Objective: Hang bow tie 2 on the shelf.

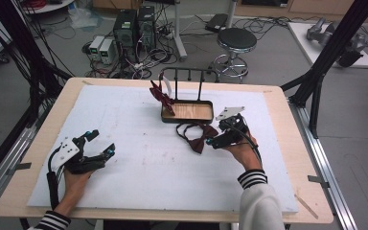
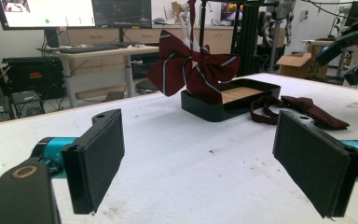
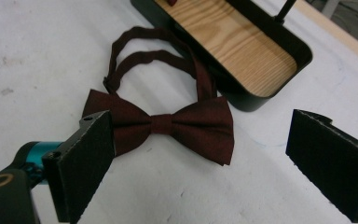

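High view looked down across the table (image 1: 124, 124), both gripper views sat low, near, sharing the bow tie (image 3: 168, 126).

We wore black-and-white striped cuffs at both wrists, with a pale white sleeve above the right one. Our left gripper (image 1: 100, 143) was black, with teal fittings near its jaws, a grey three-cornered plate dotted with small holes on top, and a black cable looping off it. Our right gripper (image 1: 219, 139) matched it in plate, teal fittings and cable. Up close, the pads (image 2: 96, 156) were flat, black and rectangular, and a brass-ringed hole sat in the housing.
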The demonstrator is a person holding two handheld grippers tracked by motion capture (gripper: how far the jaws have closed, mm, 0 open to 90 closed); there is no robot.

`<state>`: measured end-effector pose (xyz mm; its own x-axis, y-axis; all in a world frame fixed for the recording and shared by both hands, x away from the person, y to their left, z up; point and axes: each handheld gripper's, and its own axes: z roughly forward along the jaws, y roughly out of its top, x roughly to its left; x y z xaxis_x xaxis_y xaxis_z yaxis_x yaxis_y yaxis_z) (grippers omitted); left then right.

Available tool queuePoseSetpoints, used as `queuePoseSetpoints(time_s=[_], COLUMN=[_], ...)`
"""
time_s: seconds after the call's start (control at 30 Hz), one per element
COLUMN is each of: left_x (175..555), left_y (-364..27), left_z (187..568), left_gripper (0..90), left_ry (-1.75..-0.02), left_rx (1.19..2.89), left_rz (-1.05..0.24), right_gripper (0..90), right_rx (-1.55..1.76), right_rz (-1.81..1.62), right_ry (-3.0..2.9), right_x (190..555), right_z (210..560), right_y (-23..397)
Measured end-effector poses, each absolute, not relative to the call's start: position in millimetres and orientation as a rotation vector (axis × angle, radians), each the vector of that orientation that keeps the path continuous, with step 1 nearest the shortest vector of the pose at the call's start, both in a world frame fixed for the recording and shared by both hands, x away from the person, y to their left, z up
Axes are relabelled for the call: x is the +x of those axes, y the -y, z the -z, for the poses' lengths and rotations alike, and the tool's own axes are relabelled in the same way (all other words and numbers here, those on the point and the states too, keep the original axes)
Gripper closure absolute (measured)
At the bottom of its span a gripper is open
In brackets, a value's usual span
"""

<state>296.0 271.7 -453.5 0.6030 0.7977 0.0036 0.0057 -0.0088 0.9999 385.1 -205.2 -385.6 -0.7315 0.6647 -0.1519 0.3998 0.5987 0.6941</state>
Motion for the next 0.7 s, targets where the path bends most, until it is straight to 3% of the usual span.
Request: queuePoseSetpoints(time_s=[0.7], left_x=[296], left_y=[-271], left_z=[454], left_gripper=[17.0], left_ry=[-0.722], left_rx=[1.462], left_rz=[-0.725], right_gripper=[7.4], right_rx=[0.726], right_rz=[-0.761], right_ry=[-2.618], right_x=[422], right_z=[396], right_y=[199])
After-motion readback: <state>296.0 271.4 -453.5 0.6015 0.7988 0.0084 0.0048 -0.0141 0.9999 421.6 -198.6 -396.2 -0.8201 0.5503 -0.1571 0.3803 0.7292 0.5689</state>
